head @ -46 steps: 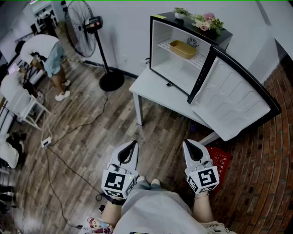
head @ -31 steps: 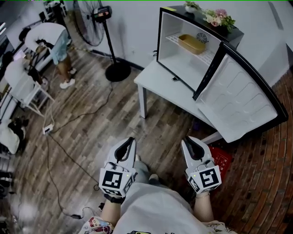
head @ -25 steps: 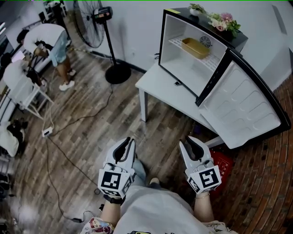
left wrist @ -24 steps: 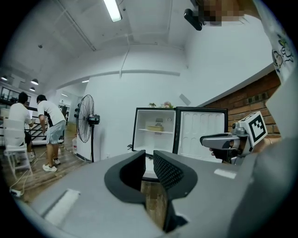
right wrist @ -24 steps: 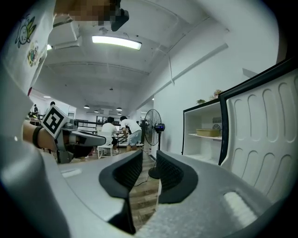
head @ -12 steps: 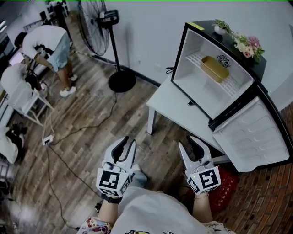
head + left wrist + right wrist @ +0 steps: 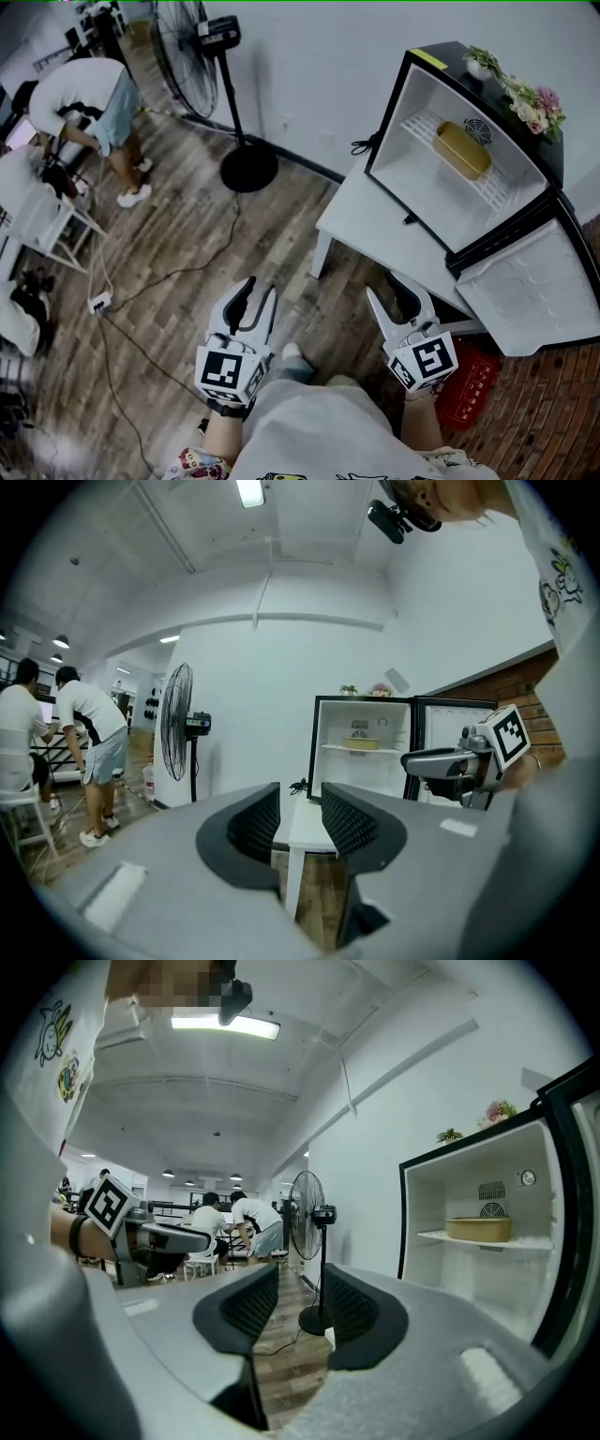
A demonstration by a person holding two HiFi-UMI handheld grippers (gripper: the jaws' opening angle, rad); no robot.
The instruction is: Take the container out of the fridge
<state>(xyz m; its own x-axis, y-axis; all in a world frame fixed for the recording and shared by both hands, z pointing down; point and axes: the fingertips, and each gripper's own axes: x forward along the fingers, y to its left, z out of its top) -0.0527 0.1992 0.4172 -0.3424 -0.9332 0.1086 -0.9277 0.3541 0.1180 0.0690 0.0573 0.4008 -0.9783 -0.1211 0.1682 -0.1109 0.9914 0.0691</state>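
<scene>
Left gripper (image 7: 258, 292) low in front of the body, pointing roughly level. Jaws apart, just been opening wider. Nothing between the pads (image 7: 255, 822); only floor and a table leg far beyond the gap.

Right gripper (image 7: 396, 292) alongside, well apart from the left. Jaws likewise parted and just been opening. Empty gap, with floorboards showing through it.

Ahead of the right gripper and off to its right: fridge (image 7: 424, 178) on a white table (image 7: 361, 220). Door (image 7: 536, 292) swung wide, with its lower corner near the right gripper's outer side. Container (image 7: 461, 150) inside on the wire shelf (image 7: 422, 127), toward the back. Well beyond both grippers, touched by neither. From the left gripper view, dead ahead past the jaws; from the right gripper view, far off to the right.

Flowers (image 7: 530, 94) on top of the fridge. Red crate (image 7: 469, 389) on the floor just to the right of the right gripper, under the door. Fan (image 7: 248, 169) standing ahead and slightly left of the left gripper, well away. Person (image 7: 89, 94) bent over, far off to the left gripper's left.
</scene>
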